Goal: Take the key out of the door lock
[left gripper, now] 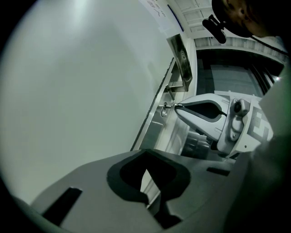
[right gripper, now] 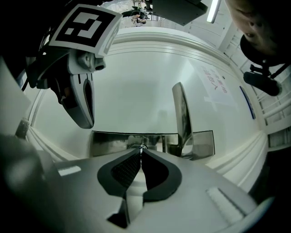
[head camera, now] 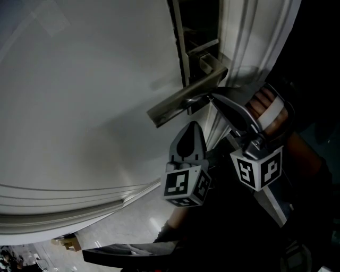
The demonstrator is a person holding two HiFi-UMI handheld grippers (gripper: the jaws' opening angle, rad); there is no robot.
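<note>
Now at the grasp step: right gripper [right gripper: 141, 152] fingers pinched shut on the key [left gripper: 164, 107] seated in the lock plate [right gripper: 109, 142] below the door handle [head camera: 186, 100], left gripper [left gripper: 145, 170] fingers closed, empty; next probably a straight outward pull.

floor [head camera: 143, 223]: glossy, pale | box [head camera: 69, 243]: brown, on floor | ceiling light [right gripper: 212, 10]: lit

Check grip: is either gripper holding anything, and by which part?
The right gripper pinches the key by its exposed head, at the jaw tips; the rest of the key sits in the lock plate. The left gripper is shut on nothing.
</note>
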